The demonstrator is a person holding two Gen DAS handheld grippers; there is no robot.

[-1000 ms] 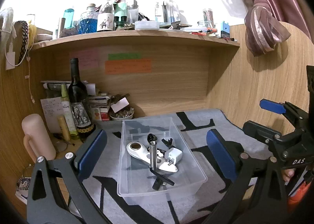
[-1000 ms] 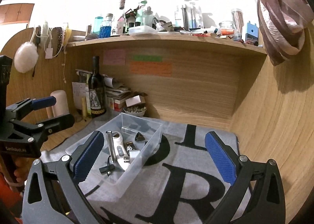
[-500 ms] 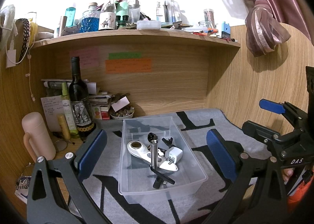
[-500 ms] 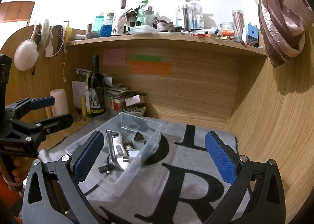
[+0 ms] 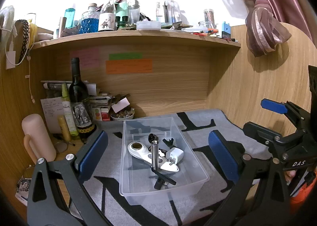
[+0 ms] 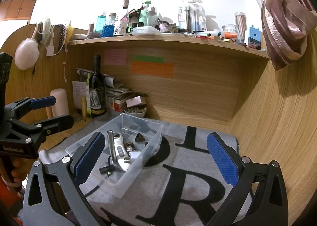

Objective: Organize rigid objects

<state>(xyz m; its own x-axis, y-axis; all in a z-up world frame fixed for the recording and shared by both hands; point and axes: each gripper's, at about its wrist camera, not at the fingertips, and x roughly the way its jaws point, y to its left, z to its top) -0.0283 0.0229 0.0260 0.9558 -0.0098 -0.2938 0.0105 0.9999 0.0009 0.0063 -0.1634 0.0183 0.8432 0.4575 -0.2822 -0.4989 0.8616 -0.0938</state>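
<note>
Clear bin sits mid-worktop holding rigid, light items (metal cylinder at 12 o'clock looks slippery; grip mid-shaft), with left gripper and right gripper jaws wide apart, empty.

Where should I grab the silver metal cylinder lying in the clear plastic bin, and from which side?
Grip the silver cylinder across its bare middle, coming straight down from above. It lies tilted across the white handheld device, so its round sides are exposed there, while the clear bin walls block any sideways approach and the white plug adapter crowds its right.
</note>
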